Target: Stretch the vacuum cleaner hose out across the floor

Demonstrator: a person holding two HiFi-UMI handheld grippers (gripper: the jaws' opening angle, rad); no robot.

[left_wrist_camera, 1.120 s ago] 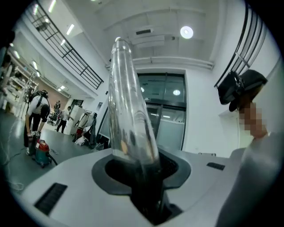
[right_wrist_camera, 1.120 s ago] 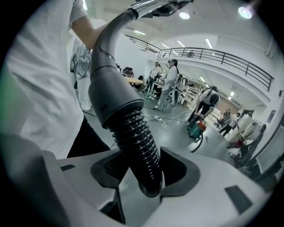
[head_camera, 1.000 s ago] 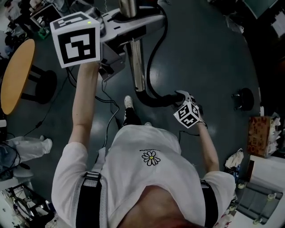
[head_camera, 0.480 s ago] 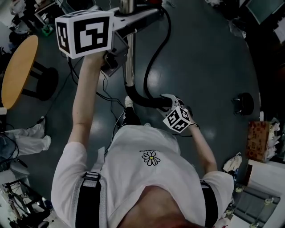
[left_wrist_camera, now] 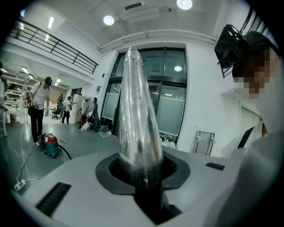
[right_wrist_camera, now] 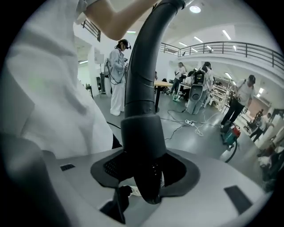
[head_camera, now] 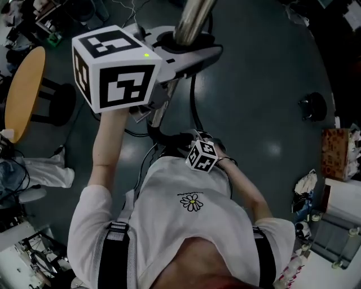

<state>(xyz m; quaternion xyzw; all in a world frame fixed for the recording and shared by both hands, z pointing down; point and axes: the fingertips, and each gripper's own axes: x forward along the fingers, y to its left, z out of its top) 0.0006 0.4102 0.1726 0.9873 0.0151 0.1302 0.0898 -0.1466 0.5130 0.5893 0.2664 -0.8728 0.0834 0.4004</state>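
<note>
My left gripper [head_camera: 179, 44] [left_wrist_camera: 142, 177], under its big marker cube, is shut on the shiny metal wand tube [head_camera: 193, 16] [left_wrist_camera: 137, 111], and its jaws have just been closing a little tighter on it. The tube runs straight out between the jaws. The black vacuum hose [head_camera: 194, 99] curves from the wand down to its thick black bend [right_wrist_camera: 142, 88]. My right gripper [head_camera: 194, 144] [right_wrist_camera: 148, 177] is shut on that bend, close against the person's white shirt. The hose's far end is hidden.
An orange round table [head_camera: 22, 93] stands at the left, with cables on the grey floor beside it. A black round object [head_camera: 313, 105] and a cardboard box [head_camera: 334, 152] lie at the right. Several people and a small red-and-teal vacuum [left_wrist_camera: 52, 144] stand farther off.
The right gripper has carried the hose bend left and in toward the person's body. The left gripper has come nearer the camera, and the wand now tilts to the right.
</note>
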